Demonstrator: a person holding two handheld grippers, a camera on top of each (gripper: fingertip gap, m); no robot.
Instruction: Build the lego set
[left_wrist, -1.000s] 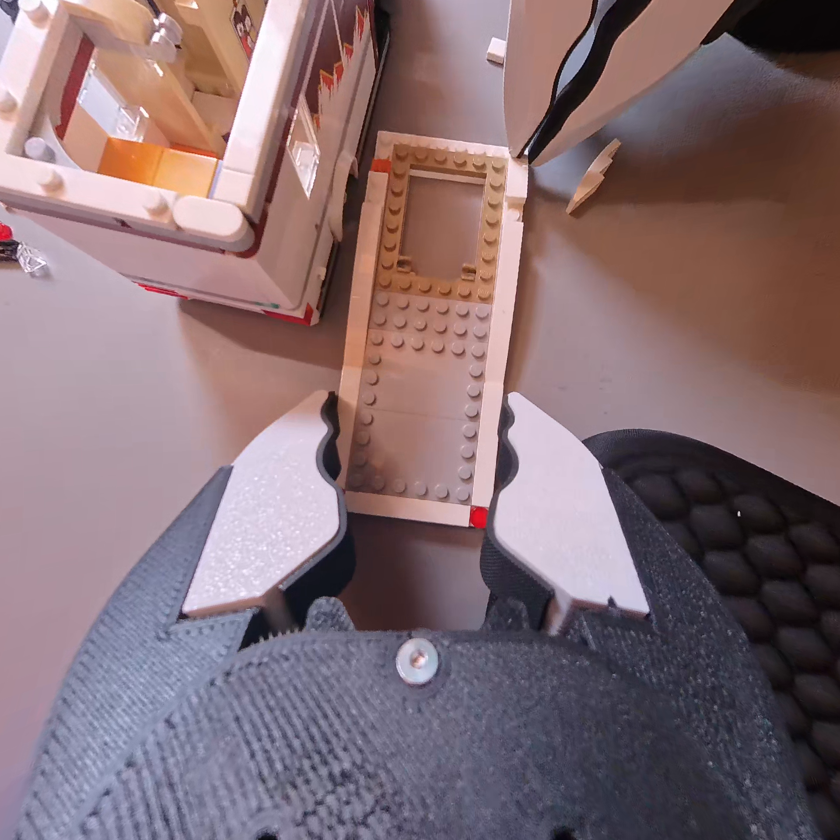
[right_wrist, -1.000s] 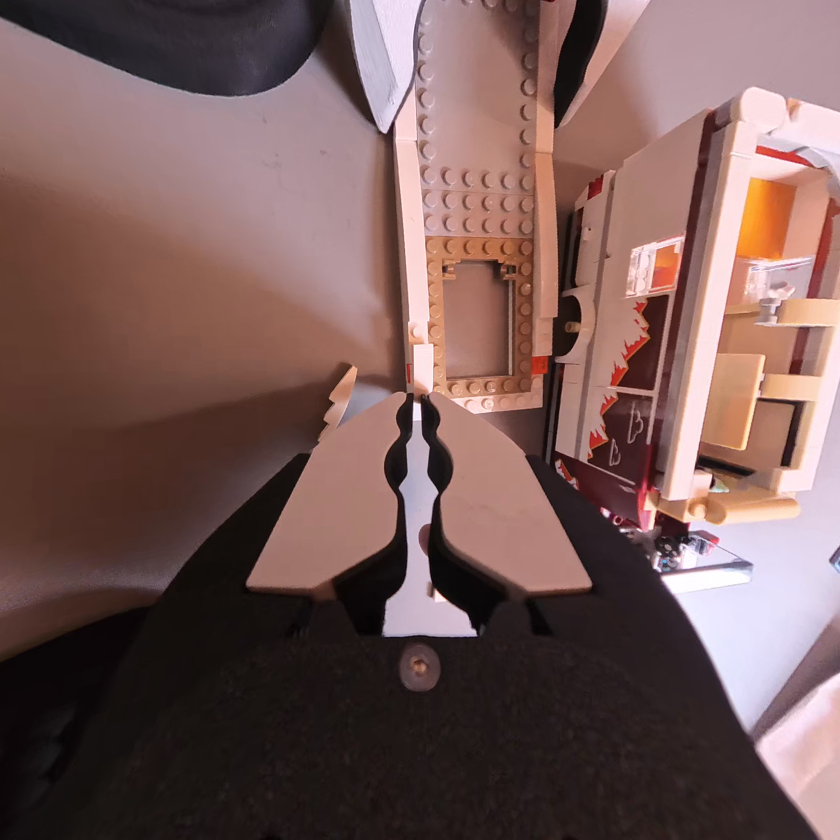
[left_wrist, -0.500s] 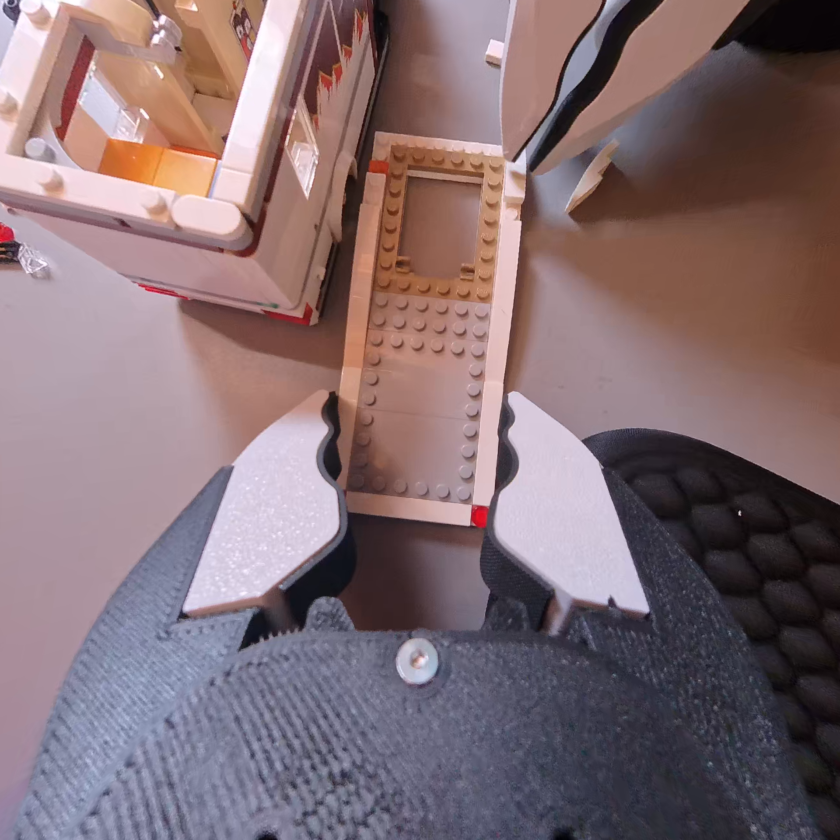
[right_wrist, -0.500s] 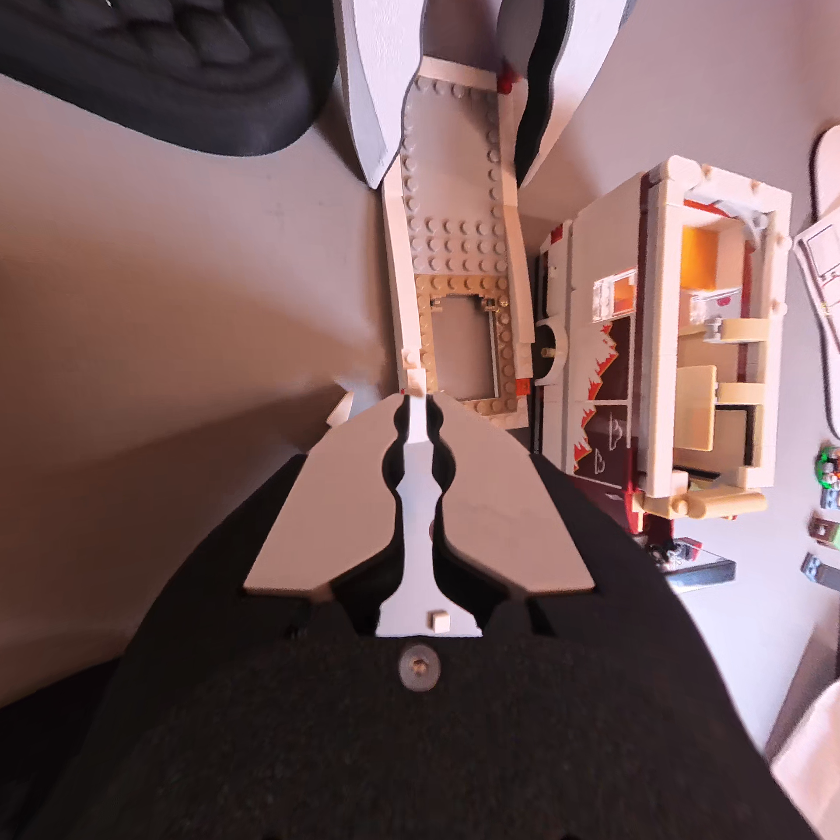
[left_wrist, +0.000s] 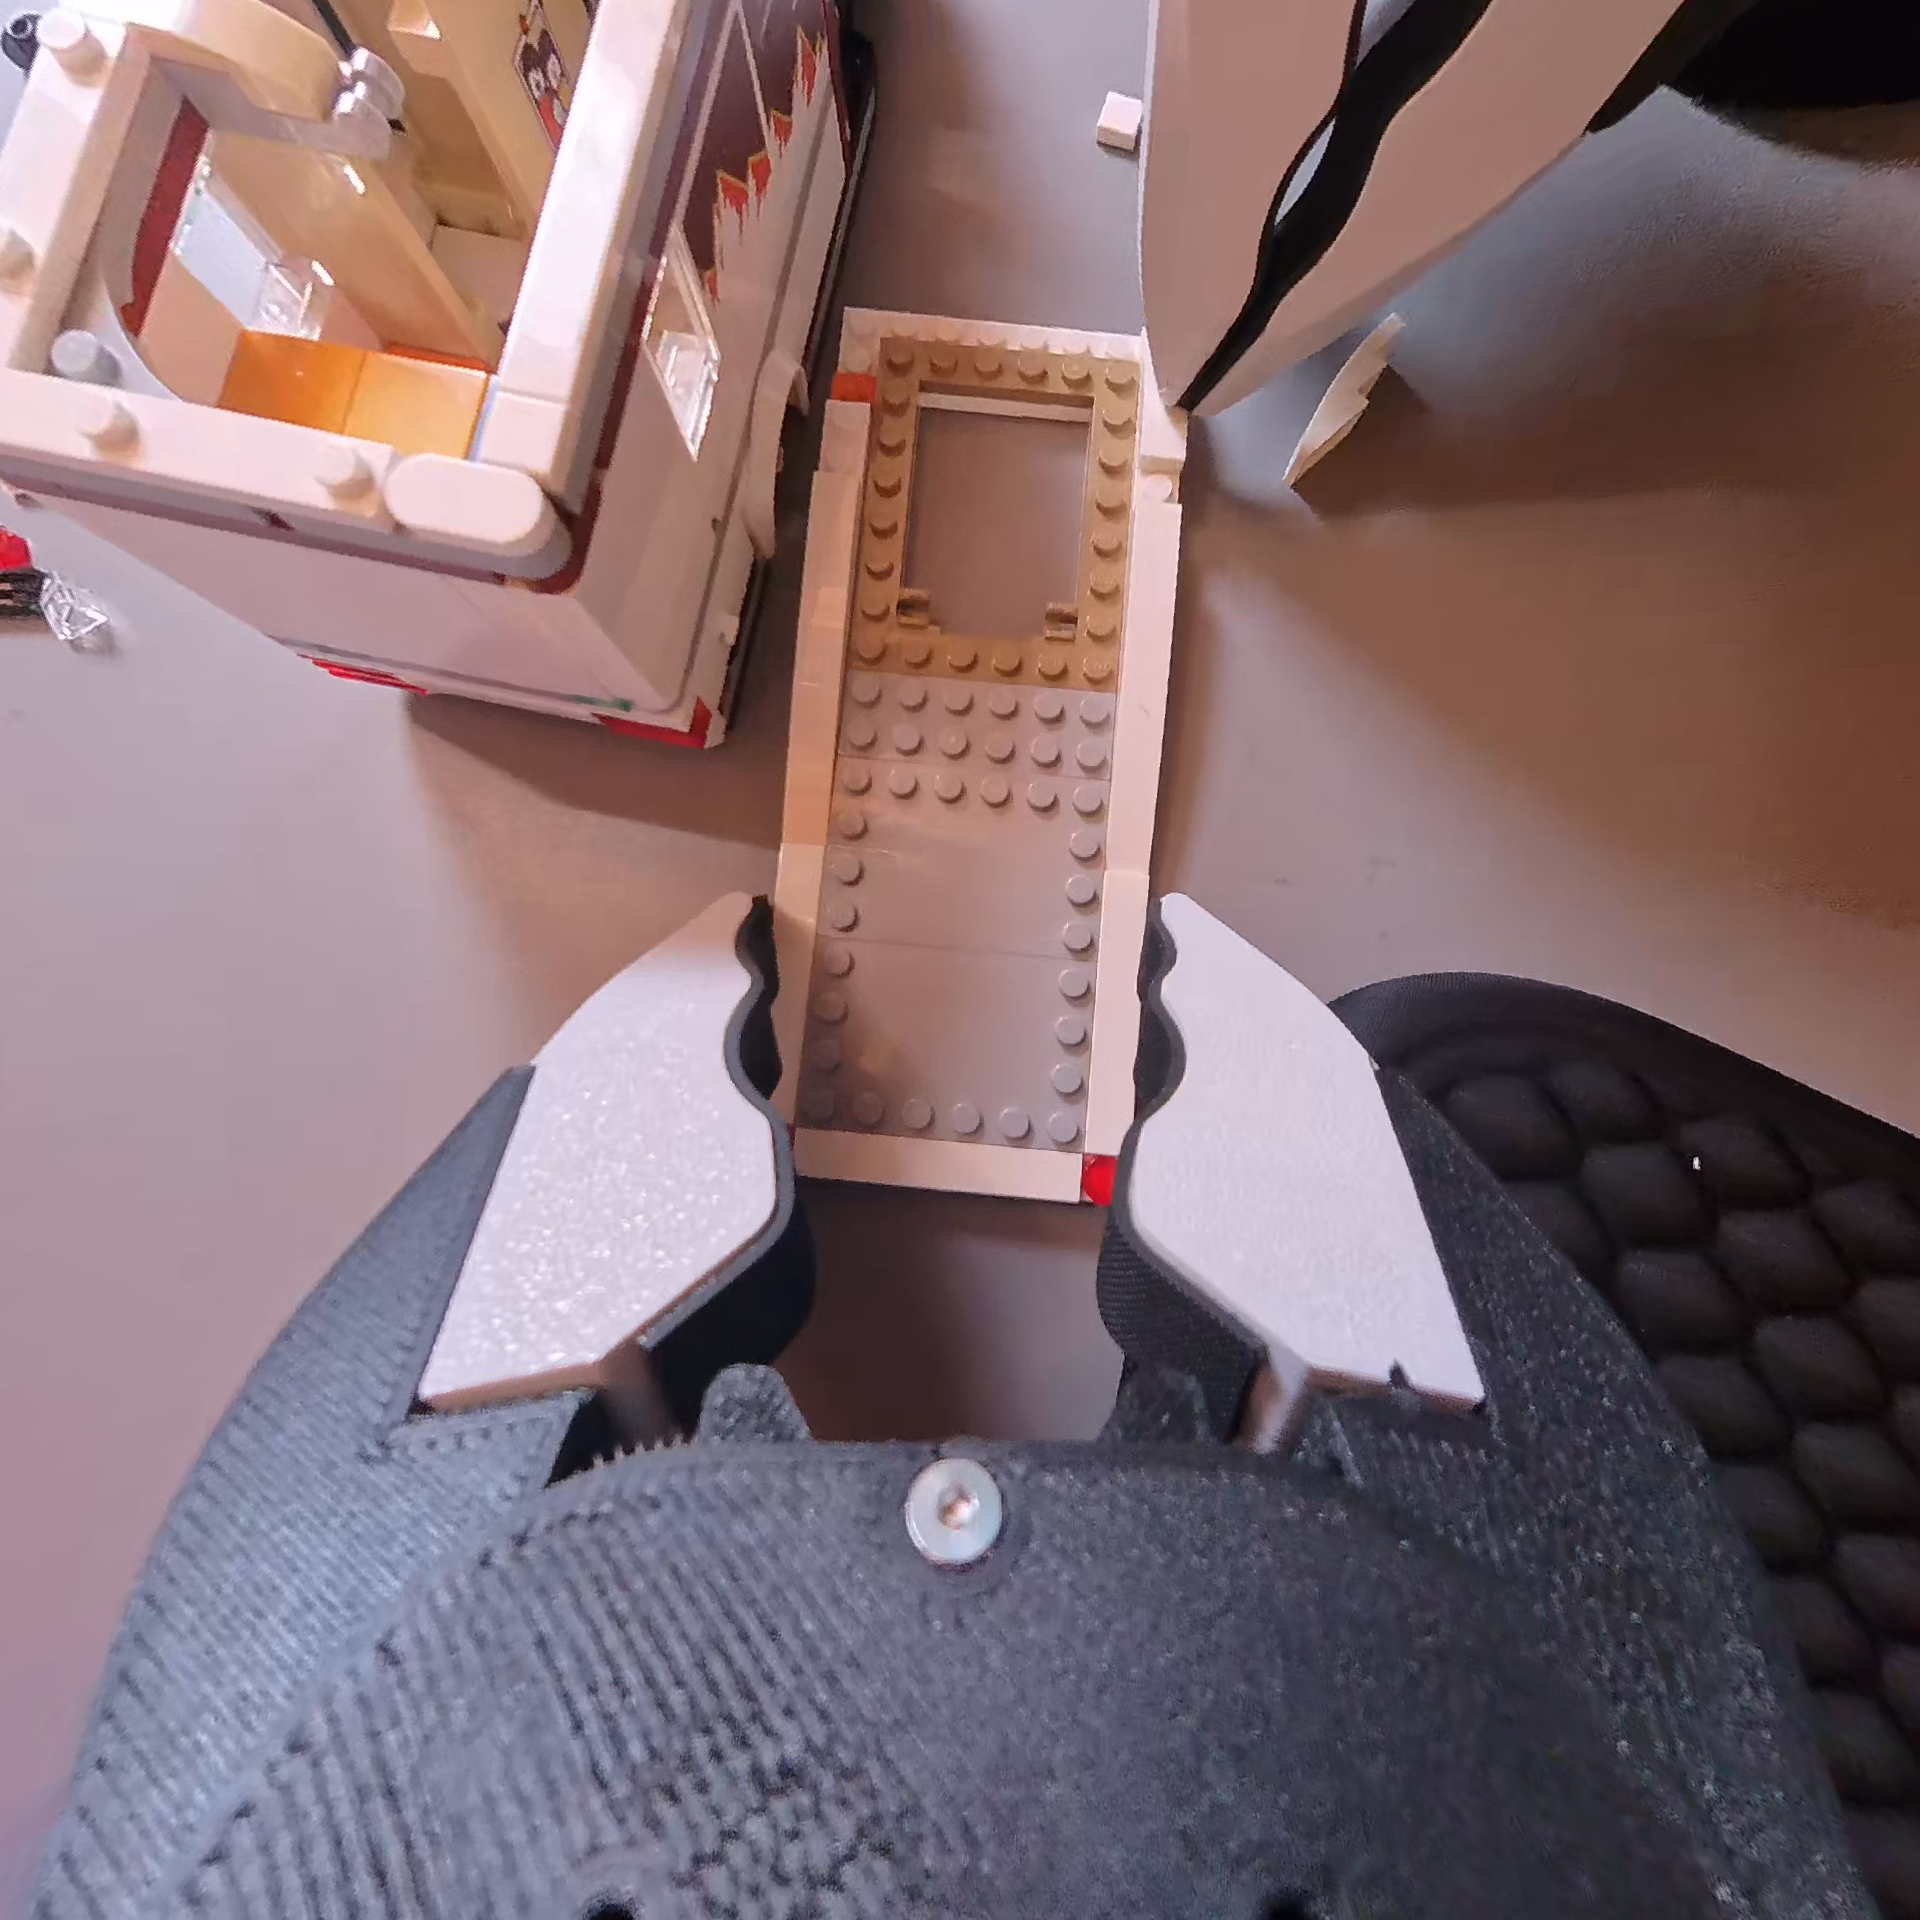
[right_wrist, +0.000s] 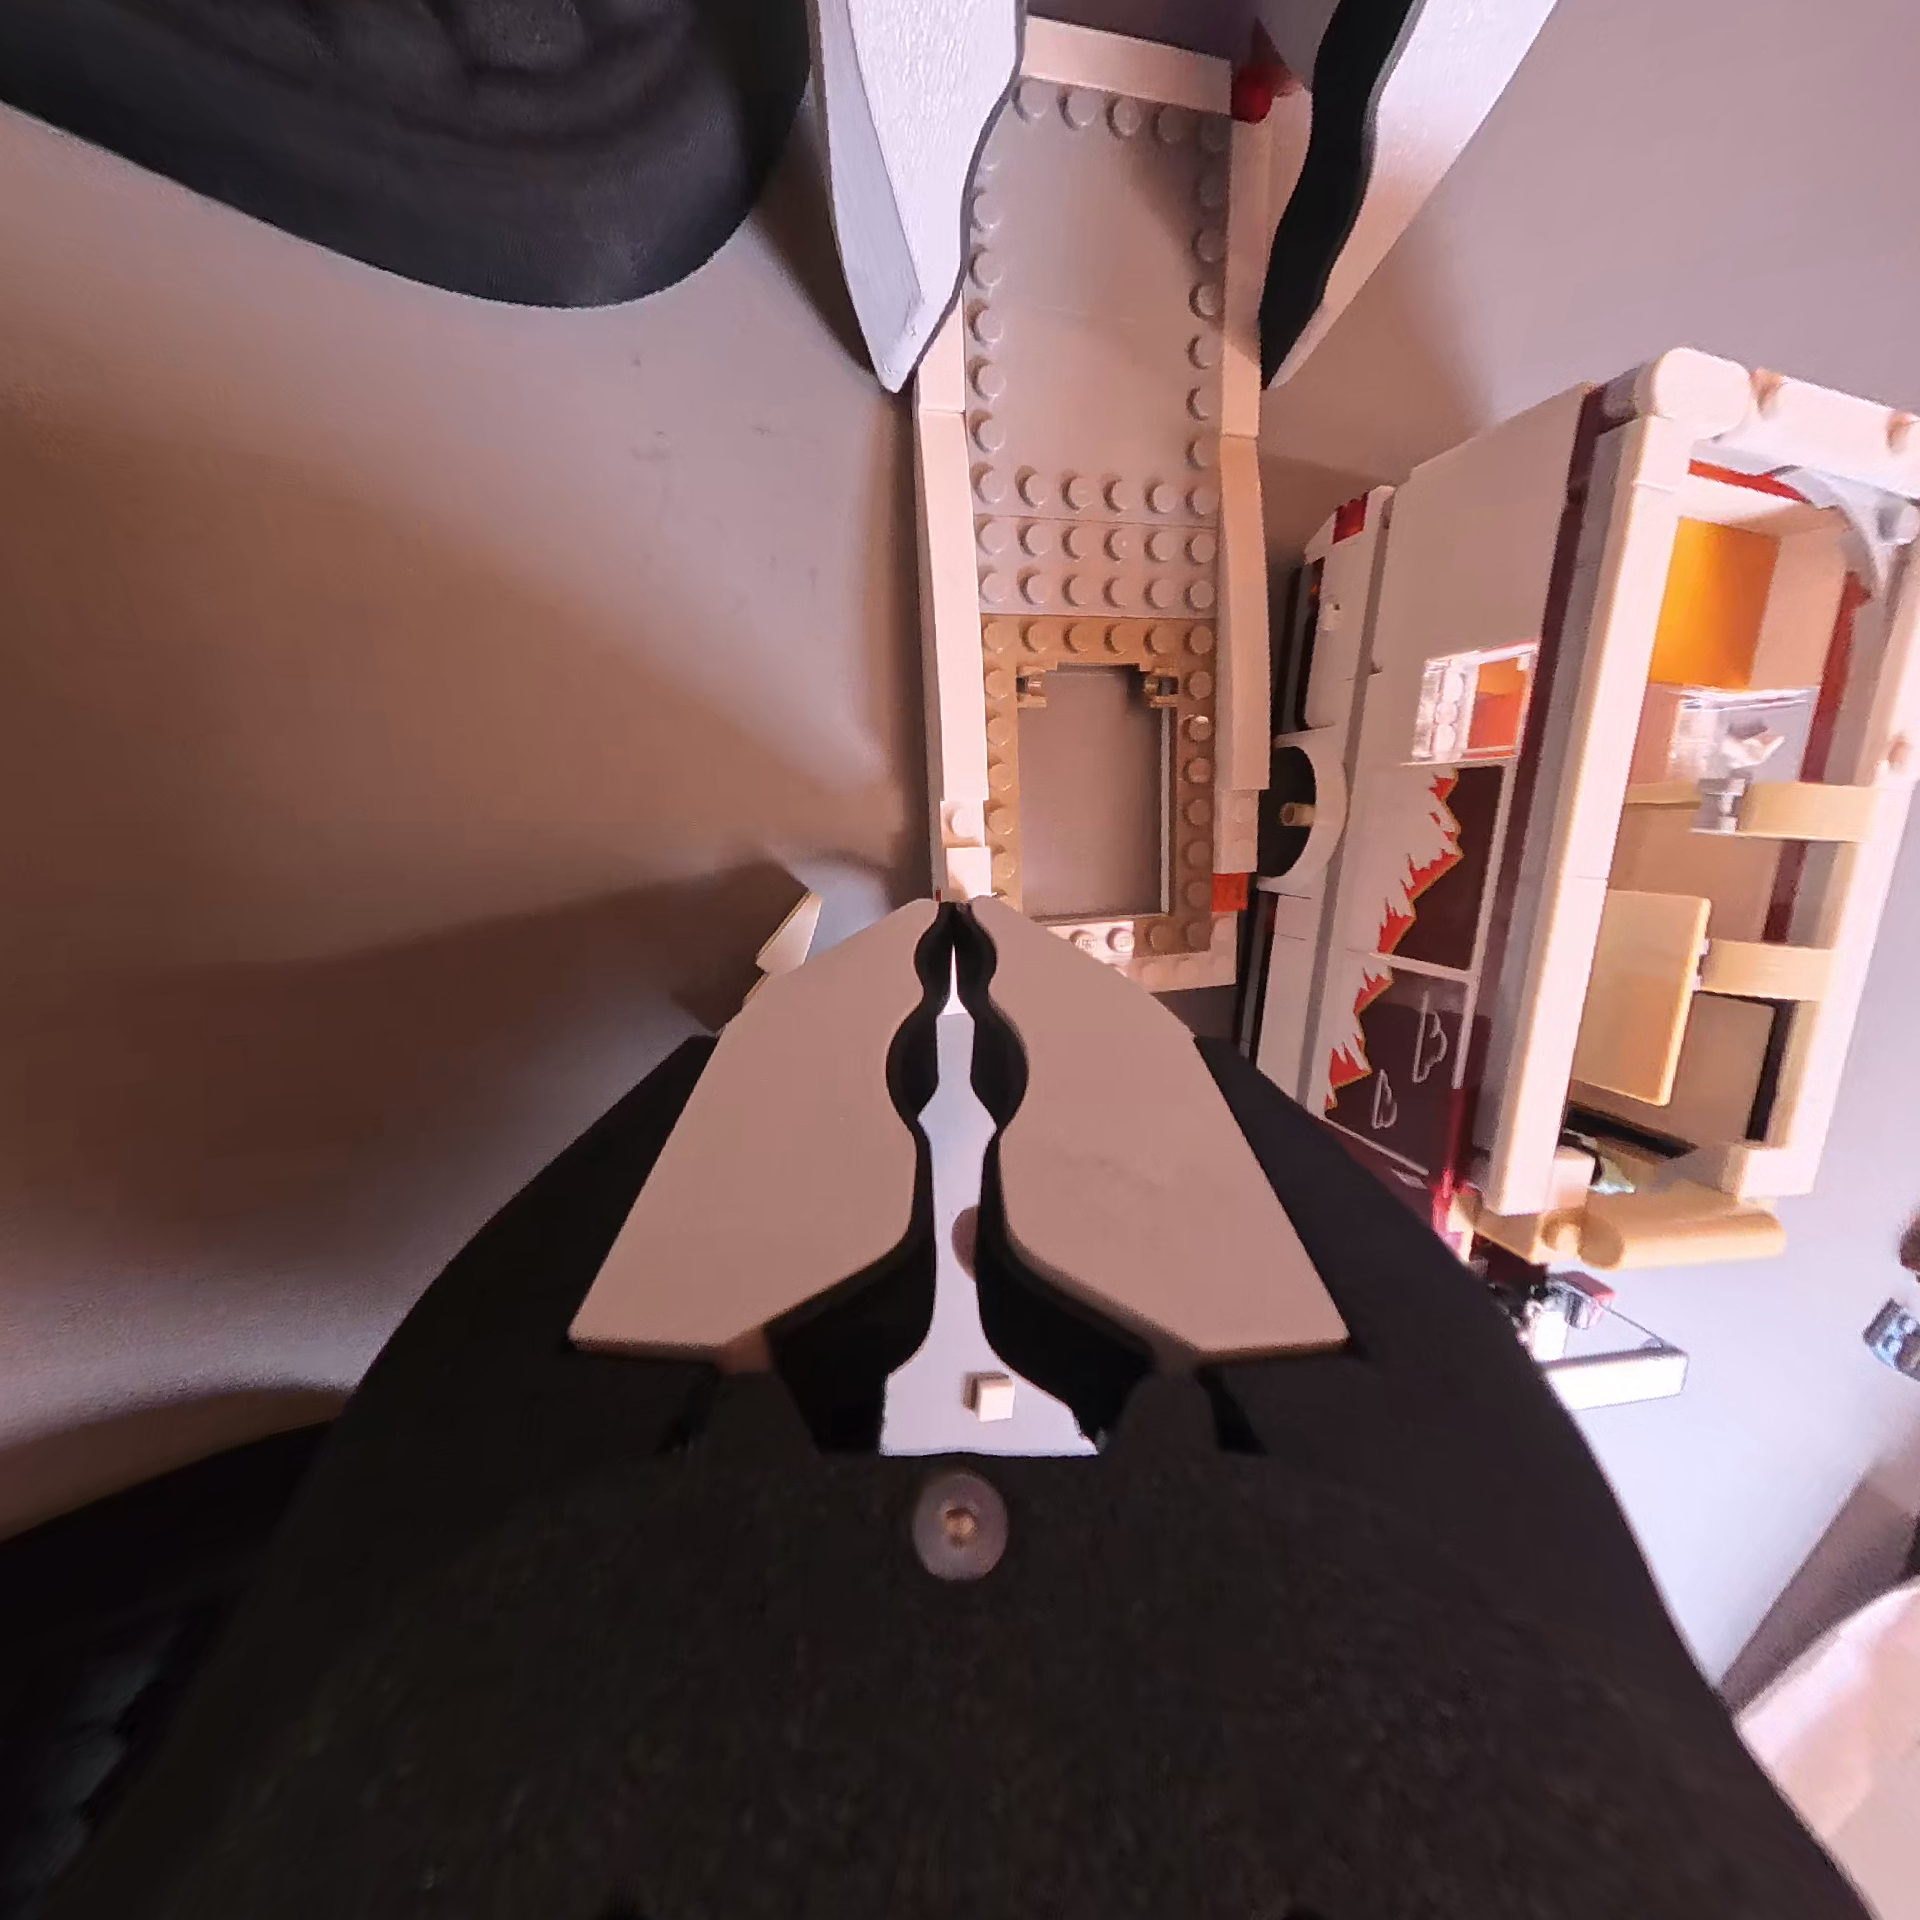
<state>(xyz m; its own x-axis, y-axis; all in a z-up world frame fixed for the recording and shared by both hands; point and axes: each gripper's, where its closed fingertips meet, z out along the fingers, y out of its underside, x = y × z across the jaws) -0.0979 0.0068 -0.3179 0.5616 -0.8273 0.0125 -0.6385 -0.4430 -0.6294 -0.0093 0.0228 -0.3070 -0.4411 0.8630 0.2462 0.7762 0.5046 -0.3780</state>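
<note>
1. Your left gripper (left_wrist: 956, 1039) is clamped across the near end of the long brick panel (left_wrist: 977, 790), one finger (left_wrist: 665, 1122) on each white side strip; the dark pads sit against the panel's edges
2. That panel lies flat on the grey table (left_wrist: 312, 935), grey studded plates at your end and a tan frame (left_wrist: 997, 499) with an open window at the far end
3. Your right gripper (right_wrist: 958, 914) is closed, its tips together at the far corner of the panel, right by a small white brick (right_wrist: 961, 831) on the side strip; you cannot tell whether the tips pinch anything
4. A brick camper van (left_wrist: 416, 364), white with dark red sides, lies just beside the panel on the left gripper's left
5. A small white piece (left_wrist: 1120, 112) lies loose on the table past the panel, and a cream jagged piece (left_wrist: 1340, 405) lies near the right gripper's tips
6. A black padded cushion (left_wrist: 1683, 1247) sits to the right of your left gripper
</note>
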